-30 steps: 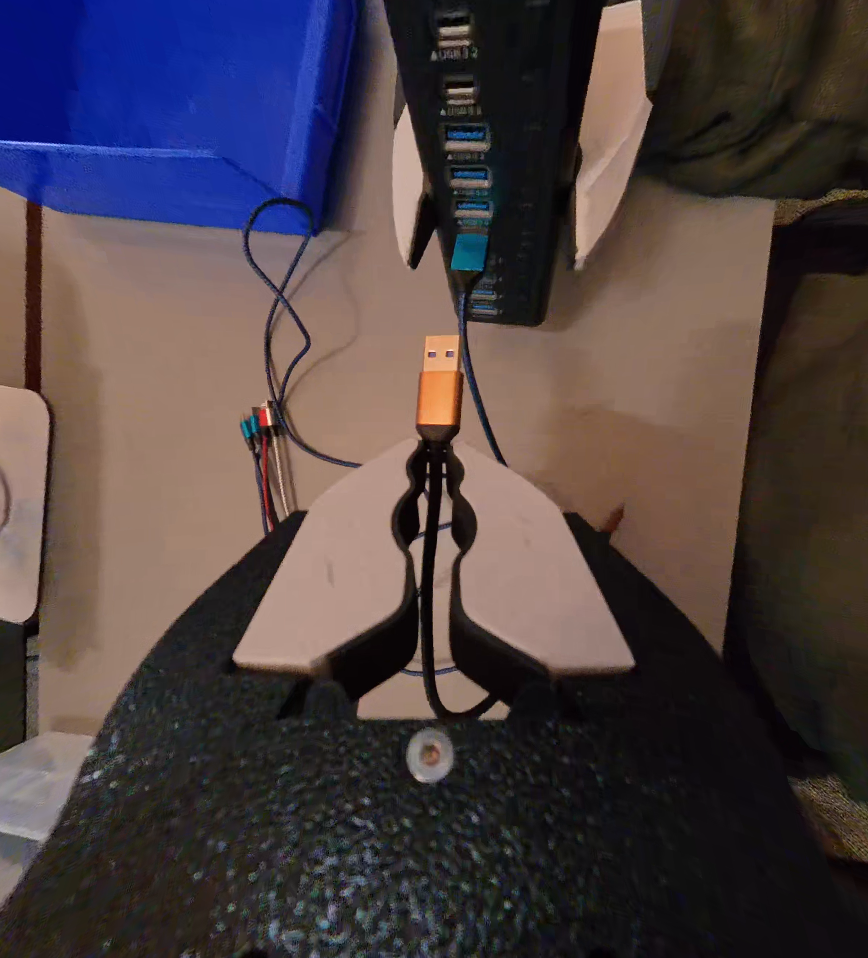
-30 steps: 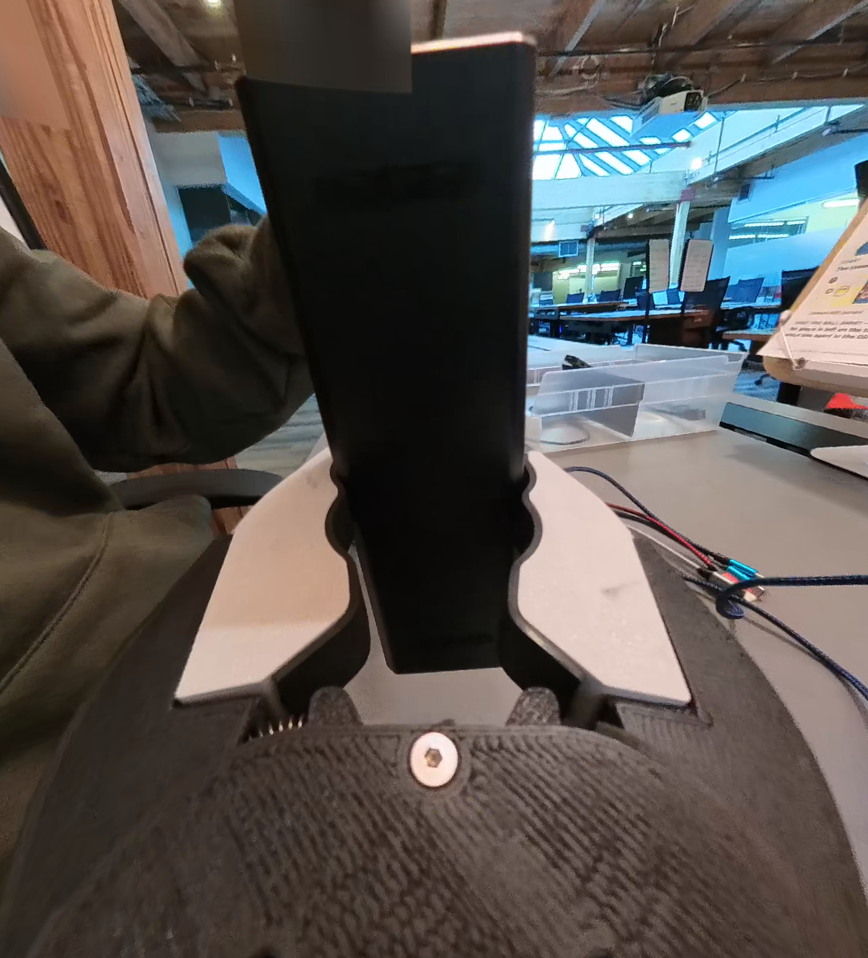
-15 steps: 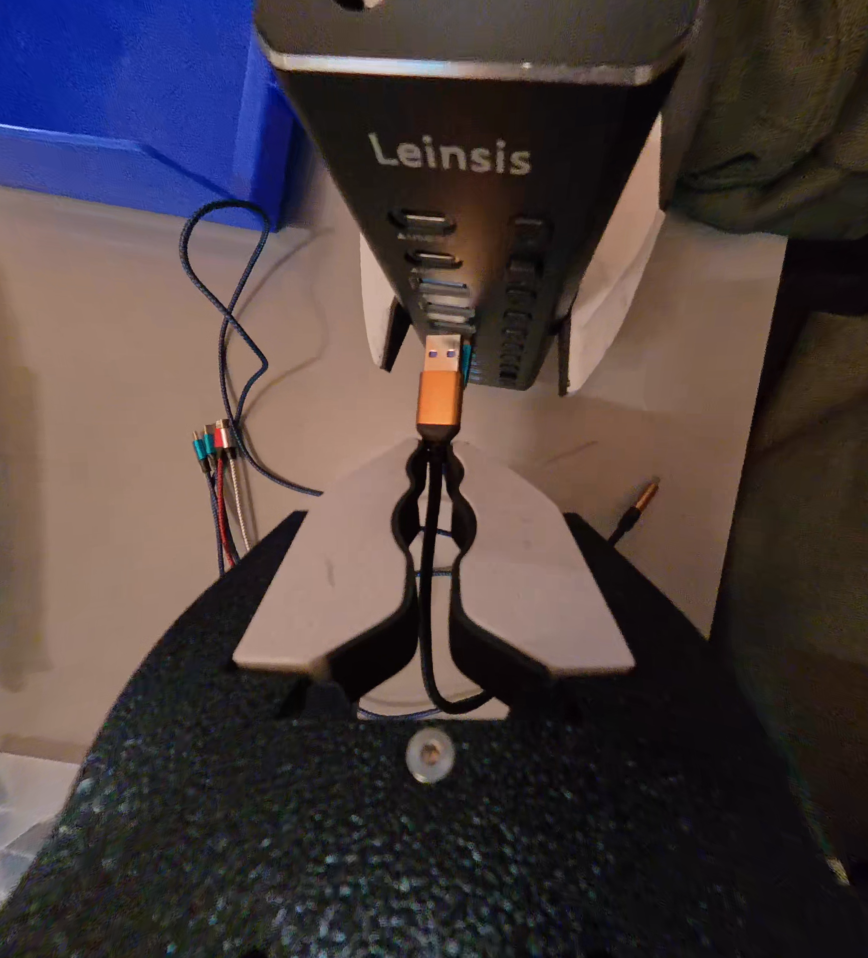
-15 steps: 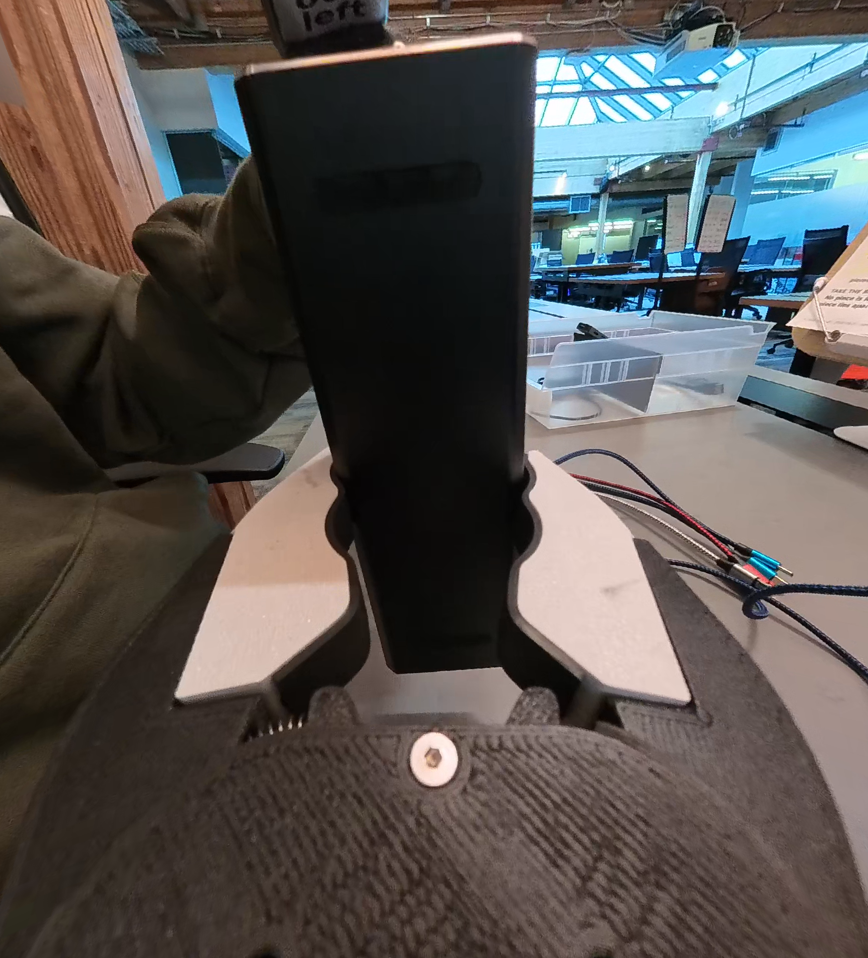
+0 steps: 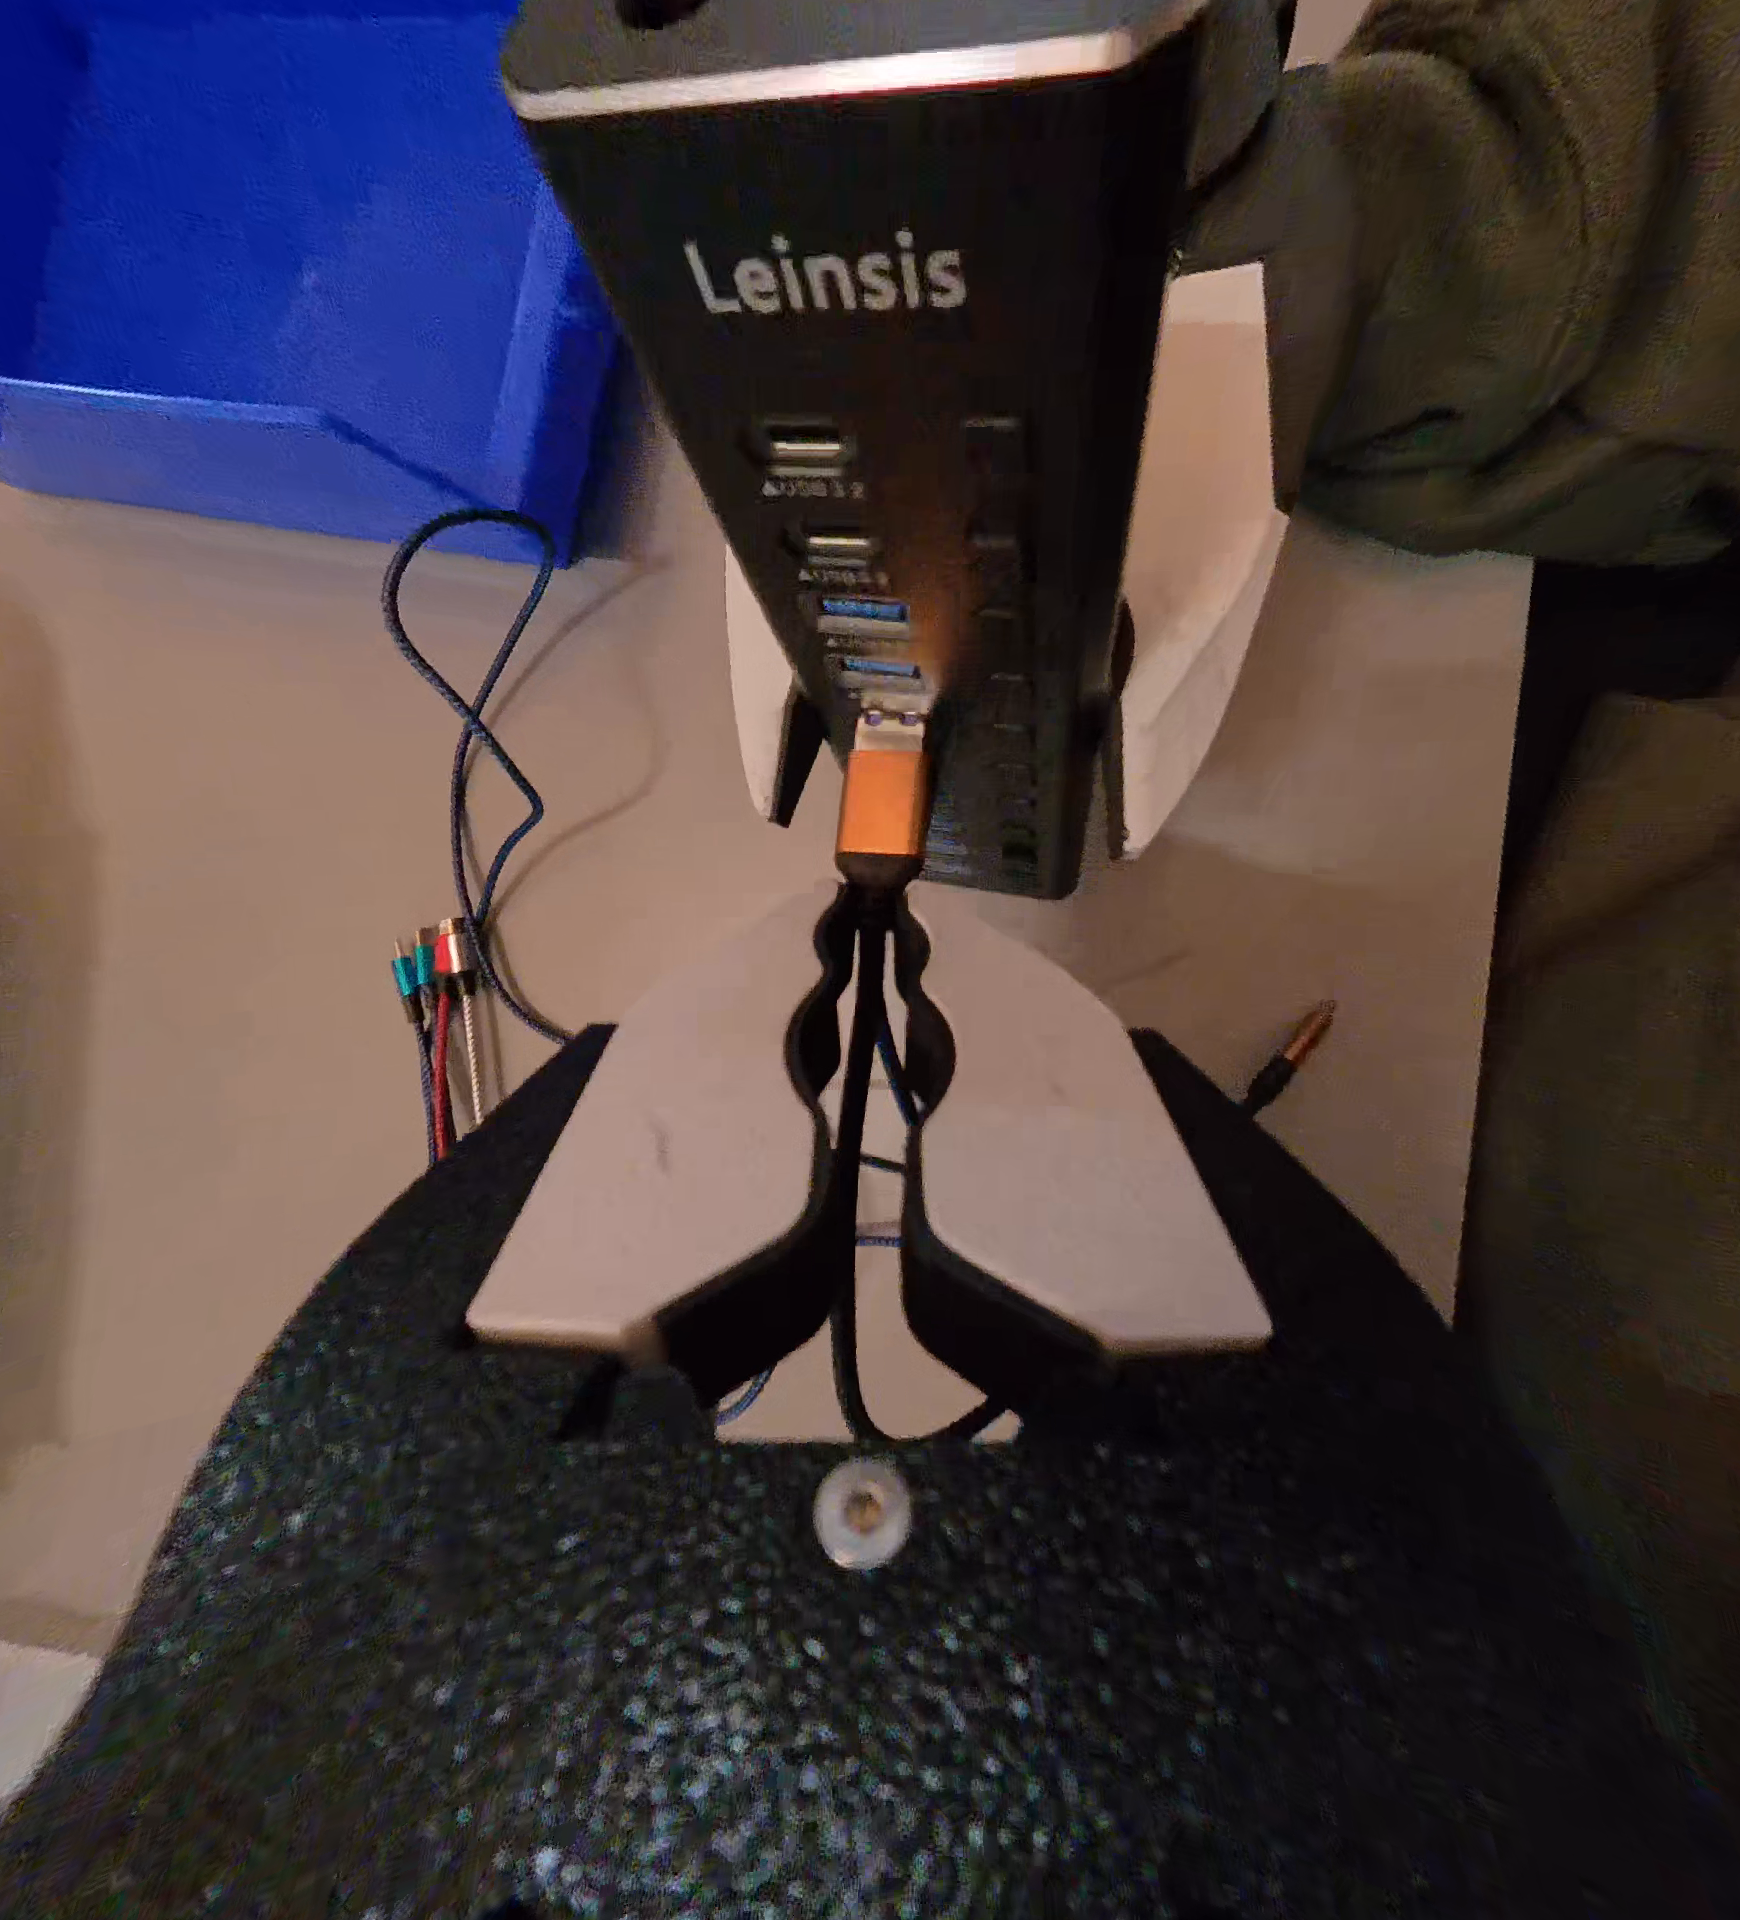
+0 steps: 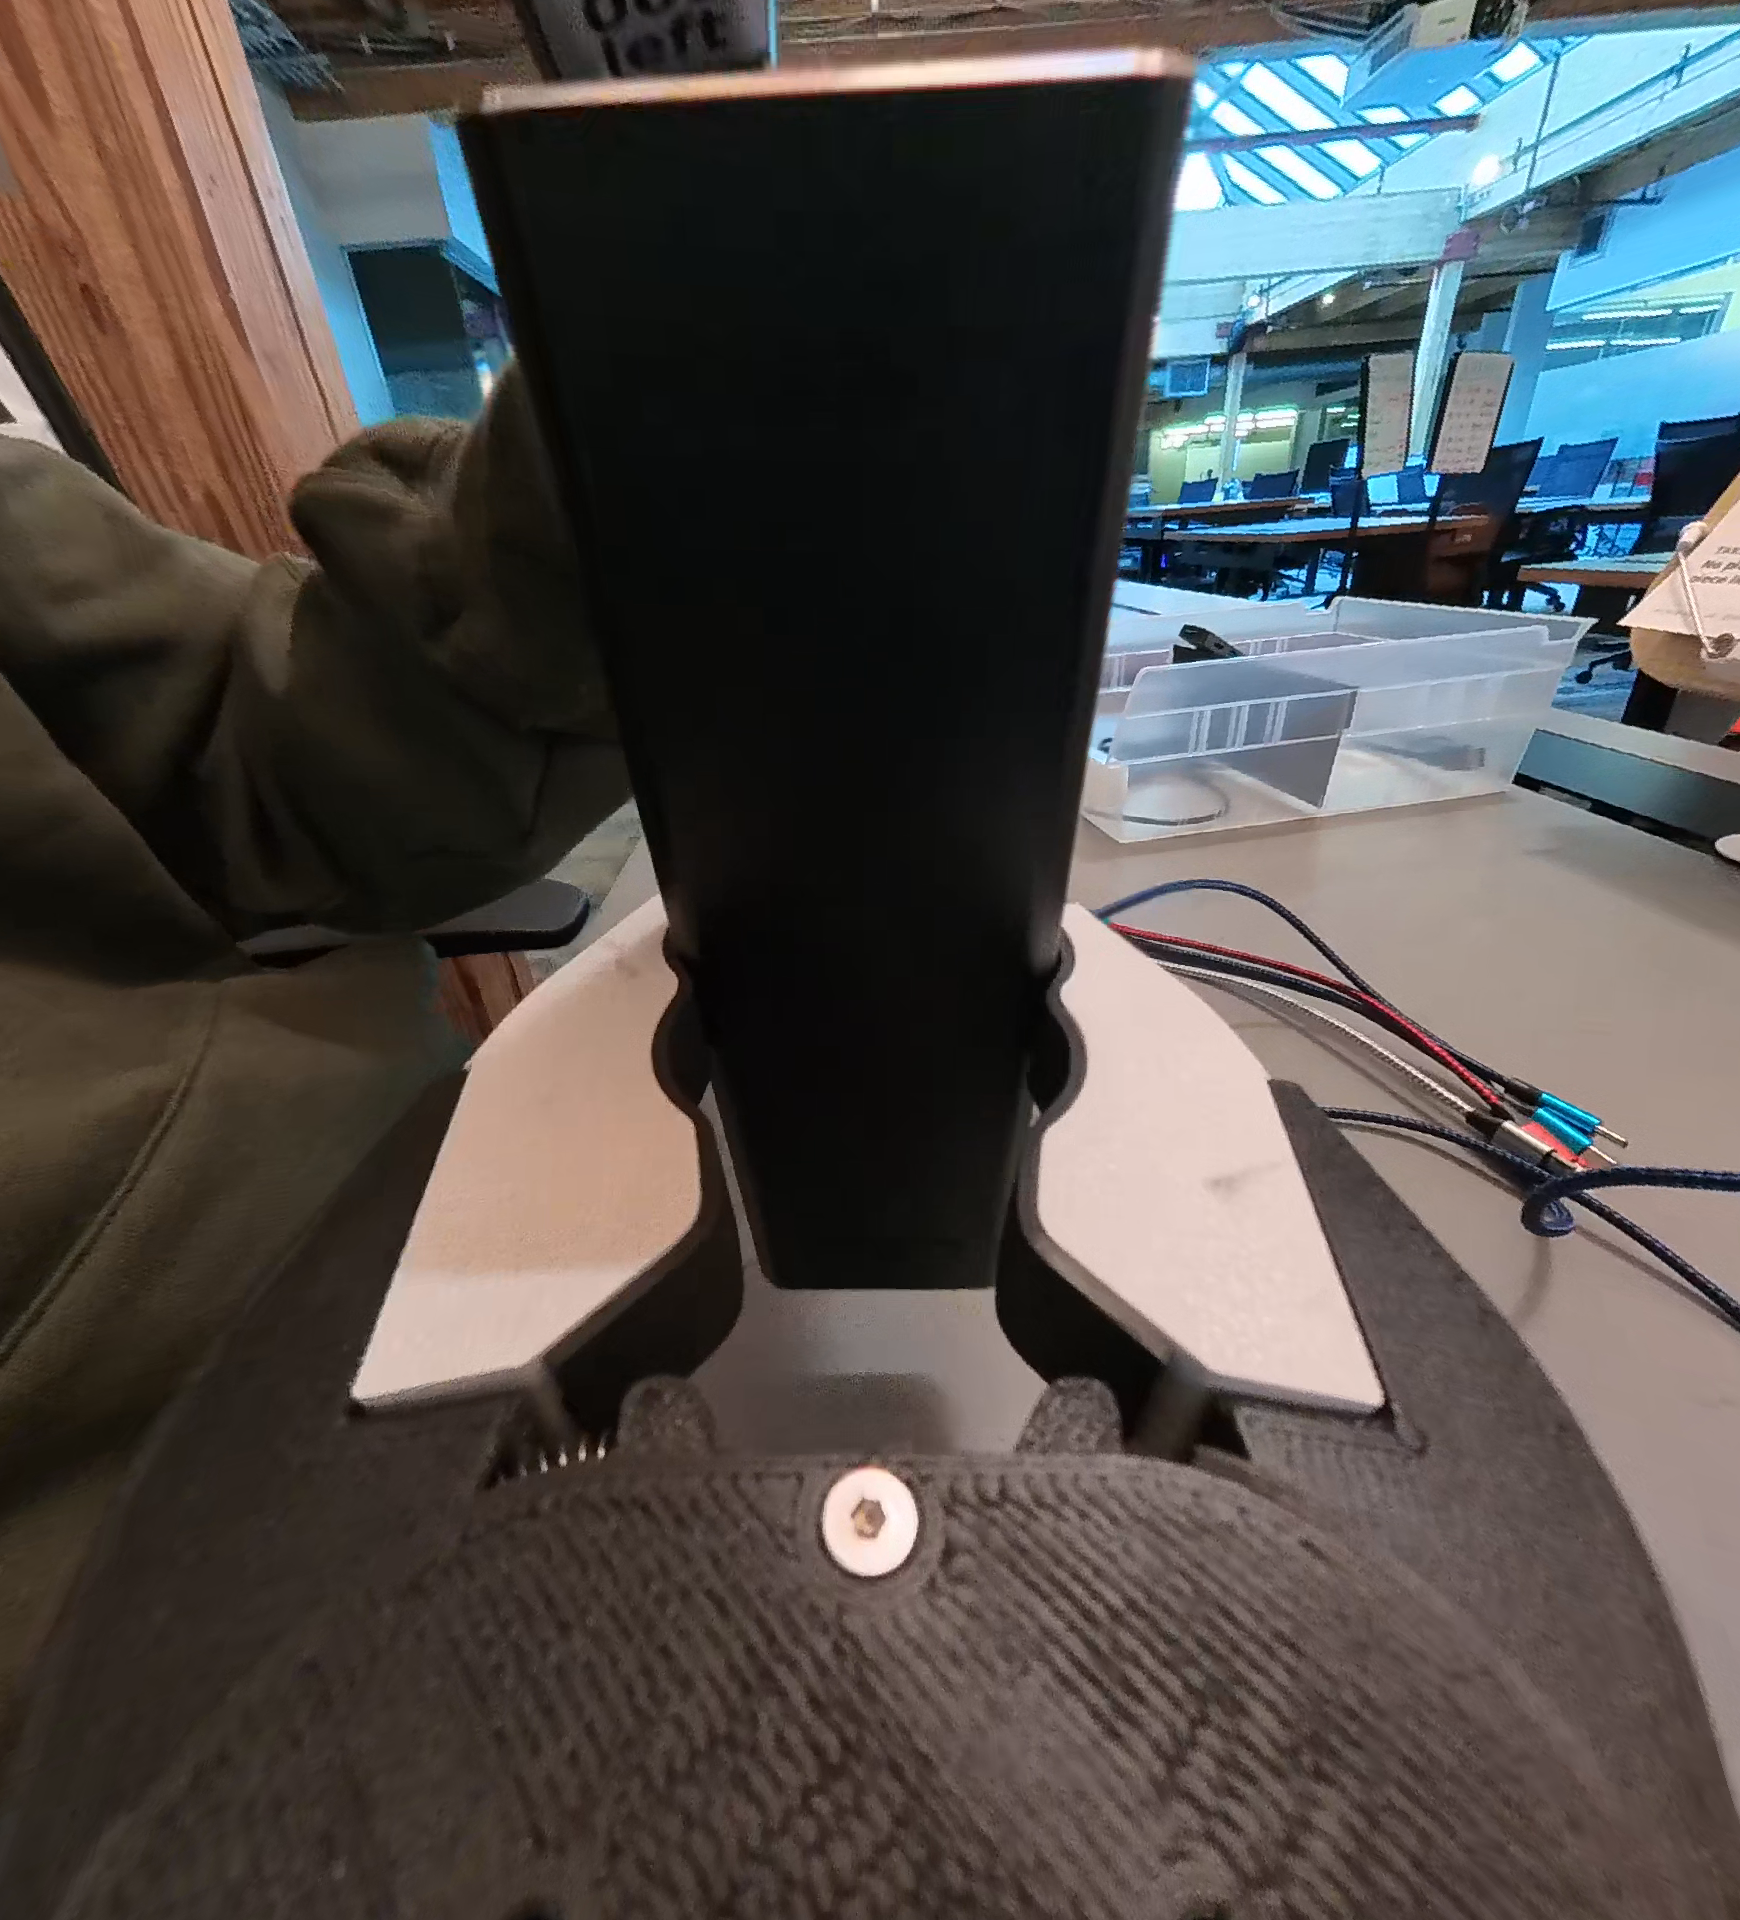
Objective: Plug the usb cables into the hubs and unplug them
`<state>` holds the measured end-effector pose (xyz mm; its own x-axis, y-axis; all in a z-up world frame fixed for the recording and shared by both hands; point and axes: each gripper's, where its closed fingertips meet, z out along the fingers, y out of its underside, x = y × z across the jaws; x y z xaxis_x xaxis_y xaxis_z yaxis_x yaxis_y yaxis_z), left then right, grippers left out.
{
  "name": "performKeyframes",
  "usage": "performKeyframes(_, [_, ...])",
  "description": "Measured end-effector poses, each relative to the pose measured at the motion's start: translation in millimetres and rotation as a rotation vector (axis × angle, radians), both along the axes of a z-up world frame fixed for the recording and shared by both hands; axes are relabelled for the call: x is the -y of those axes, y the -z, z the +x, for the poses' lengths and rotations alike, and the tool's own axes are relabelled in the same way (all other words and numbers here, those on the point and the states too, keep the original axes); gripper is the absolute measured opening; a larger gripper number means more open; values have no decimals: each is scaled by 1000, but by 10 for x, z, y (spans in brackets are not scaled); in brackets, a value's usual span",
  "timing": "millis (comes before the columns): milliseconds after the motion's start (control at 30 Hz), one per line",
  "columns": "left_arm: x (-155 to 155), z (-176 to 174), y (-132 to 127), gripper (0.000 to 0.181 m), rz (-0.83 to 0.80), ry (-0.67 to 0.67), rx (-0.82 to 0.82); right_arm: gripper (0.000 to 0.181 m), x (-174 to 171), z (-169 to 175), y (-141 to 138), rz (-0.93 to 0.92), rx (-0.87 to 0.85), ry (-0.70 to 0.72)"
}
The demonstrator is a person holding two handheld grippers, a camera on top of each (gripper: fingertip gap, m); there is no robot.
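Two grippers work together over a grey table [image 5: 170,779]. At far left in the left wrist view sits a blue bin [image 5: 222,260], with a loop of dark blue braided cable [image 5: 476,665] below it and a bundle of small coloured plugs [image 5: 430,951] lying beside that. The left gripper [image 5: 871,920] is clenched on a black cable just behind its orange USB plug [image 5: 881,805], which points straight forward along the fingers; the plug's metal tip sits at a blue port on the face of the black USB hub [image 5: 897,416], though how far it is seated cannot be told. The hub is held off the table, tilted toward the camera. To its right an olive-green sleeve [image 5: 1572,312] fills the edge, and a gold-tipped plug [image 5: 1297,1044] lies on the table near the left gripper's right finger.

In the right wrist view, the right gripper [image 6: 866,997] clamps the hub's lower end from both sides, holding it upright. Clear plastic trays [image 6: 1365,727] stand behind on the right.
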<state>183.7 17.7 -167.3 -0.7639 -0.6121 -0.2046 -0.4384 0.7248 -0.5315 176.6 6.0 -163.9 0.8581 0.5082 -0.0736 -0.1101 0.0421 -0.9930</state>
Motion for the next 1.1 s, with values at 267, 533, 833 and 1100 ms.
performKeyframes(267, [65, 15, -115, 18, -514, 52, 120, 61, 20, 17, -38, 30, -18, -7])
performKeyframes(533, [120, 13, -88, 14, -503, 90, 205, 61, -10, -7, -3, 6, 5, -5])
performKeyframes(833, [80, 7, -35, 14, -305, 118, 222, 61, -67, -70, 78, -45, 62, -5])
performKeyframes(1100, [12, 11, 47, 14, -203, 114, 212, 61, -130, -87, 156, -97, 106, 15])
